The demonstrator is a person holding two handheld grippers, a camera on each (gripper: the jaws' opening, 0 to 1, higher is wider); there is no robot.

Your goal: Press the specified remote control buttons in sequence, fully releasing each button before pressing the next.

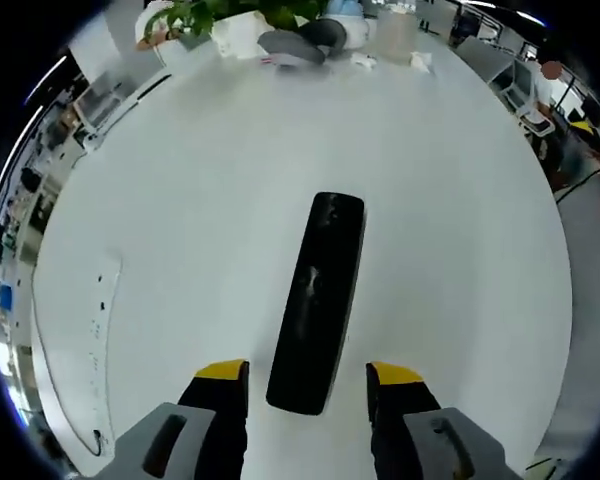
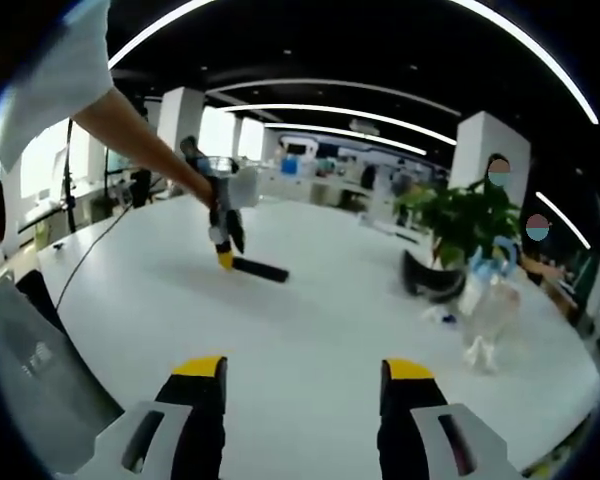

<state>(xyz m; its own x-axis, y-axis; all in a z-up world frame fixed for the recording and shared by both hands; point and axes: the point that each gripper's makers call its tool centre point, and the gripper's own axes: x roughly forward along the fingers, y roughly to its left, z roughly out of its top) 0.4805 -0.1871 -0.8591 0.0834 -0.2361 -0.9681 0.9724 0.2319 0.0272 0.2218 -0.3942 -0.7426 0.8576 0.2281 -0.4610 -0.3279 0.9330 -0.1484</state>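
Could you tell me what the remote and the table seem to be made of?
The remote looks like glossy black plastic: its top throws soft pale reflections. The table appears to be smooth white laminate or painted board with a satin finish, showing faint sheen and no grain; the exact material is open. The left tool has yellow-tipped jaws on either side of the remote's near end.

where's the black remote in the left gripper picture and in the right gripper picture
Left gripper view: the remote lies lengthwise on the white table, its near end between the left gripper jaws.
Right gripper view: it lies left of centre, under the left gripper.
Shared landmark: the potted plant.
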